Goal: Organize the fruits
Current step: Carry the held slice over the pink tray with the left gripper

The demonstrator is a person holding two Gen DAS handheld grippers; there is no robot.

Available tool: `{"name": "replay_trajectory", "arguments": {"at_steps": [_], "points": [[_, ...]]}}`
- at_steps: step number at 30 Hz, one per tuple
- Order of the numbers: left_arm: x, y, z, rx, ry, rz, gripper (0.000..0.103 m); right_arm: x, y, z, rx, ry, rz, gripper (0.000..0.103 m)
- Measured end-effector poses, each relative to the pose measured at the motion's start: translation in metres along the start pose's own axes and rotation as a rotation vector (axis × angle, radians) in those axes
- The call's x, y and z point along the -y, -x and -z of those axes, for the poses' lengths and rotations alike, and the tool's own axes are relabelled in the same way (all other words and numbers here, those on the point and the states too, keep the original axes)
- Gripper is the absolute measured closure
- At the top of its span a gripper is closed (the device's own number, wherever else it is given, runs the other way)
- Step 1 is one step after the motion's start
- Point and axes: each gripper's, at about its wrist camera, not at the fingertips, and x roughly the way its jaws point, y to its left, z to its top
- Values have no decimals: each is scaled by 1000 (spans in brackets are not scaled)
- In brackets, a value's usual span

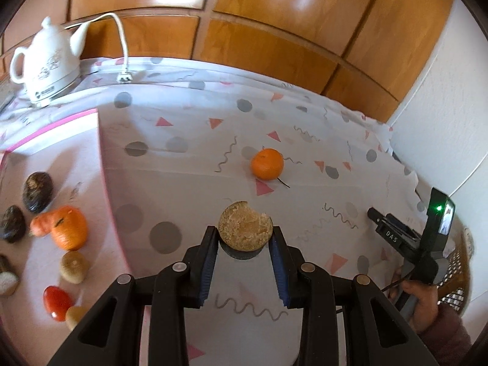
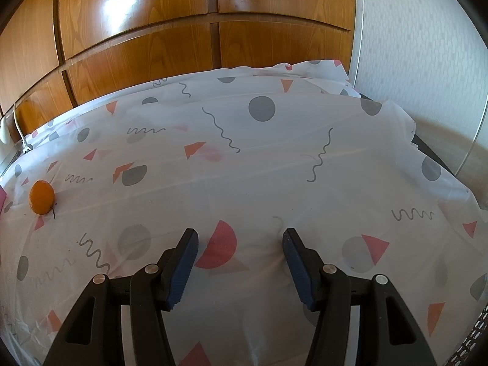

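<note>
Left wrist view: the left gripper point(image 1: 245, 238) holds a round, brown, rough-topped fruit half with a dark rind point(image 1: 245, 225) between its blue-padded fingers point(image 1: 210, 262), lifted above the white patterned cloth covering the surface point(image 1: 183, 189). Beyond it, with nothing between, a small orange mandarin point(image 1: 267, 164) lies alone on the cloth. At the left sits a shallow pale tray with a pink rim point(image 1: 61, 134) holding the gathered fruits: two dark oval ones point(image 1: 37, 191), a large orange fruit point(image 1: 68, 228), a brown kiwi-like one point(image 1: 74, 266) and a red glossy one point(image 1: 57, 302). A white ceramic kettle point(image 1: 45, 67) with its cord stands at the far left corner, against wooden panelled doors point(image 1: 274, 30). At the right edge, a person's hand point(image 1: 422, 305) grips the right gripper's handle, beside a woven basket point(image 1: 457, 268).

Right wrist view: the right gripper point(image 2: 241, 241) hovers low over the cloth, its fingers point(image 2: 186, 262) parted at a middling width with nothing between them. The mandarin point(image 2: 42, 197) appears far left, well apart. The tray and kettle are out of this view; a wallpapered wall point(image 2: 411, 45) is seen at the right.
</note>
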Motion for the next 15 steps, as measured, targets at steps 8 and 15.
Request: {"name": "replay_trajectory", "arguments": {"at_steps": [8, 15], "points": [[-33, 30, 2, 56, 101, -18, 69, -1, 1, 0, -1, 5, 6, 44], [-75, 59, 6, 110, 220, -56, 69, -1, 1, 1, -3, 8, 10, 44]]}}
